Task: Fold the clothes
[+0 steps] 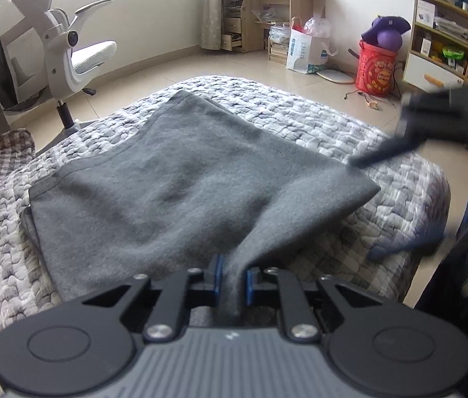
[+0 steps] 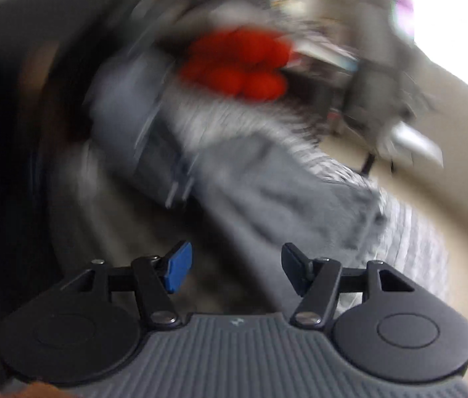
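A grey garment (image 1: pixel 181 179) lies spread on a quilted grey-and-white bed cover (image 1: pixel 317 116). My left gripper (image 1: pixel 233 280) is shut on the garment's near corner, which rises in a pinched ridge between the blue pads (image 1: pixel 216 277). In the left wrist view the other gripper's dark, blurred fingers reach in from the right near the garment's right edge. The right wrist view is heavily blurred: my right gripper (image 2: pixel 235 270) stands open with nothing between its fingers, above the grey garment (image 2: pixel 277 185) on the cover.
A white office chair (image 1: pixel 51 43) stands at the far left of the bed. Beyond the bed are a wooden desk (image 1: pixel 267 13), a paper bag (image 1: pixel 307 49), a red bucket (image 1: pixel 378 69) and a shelf unit (image 1: pixel 442 43). A blurred red thing (image 2: pixel 237 63) shows past the garment.
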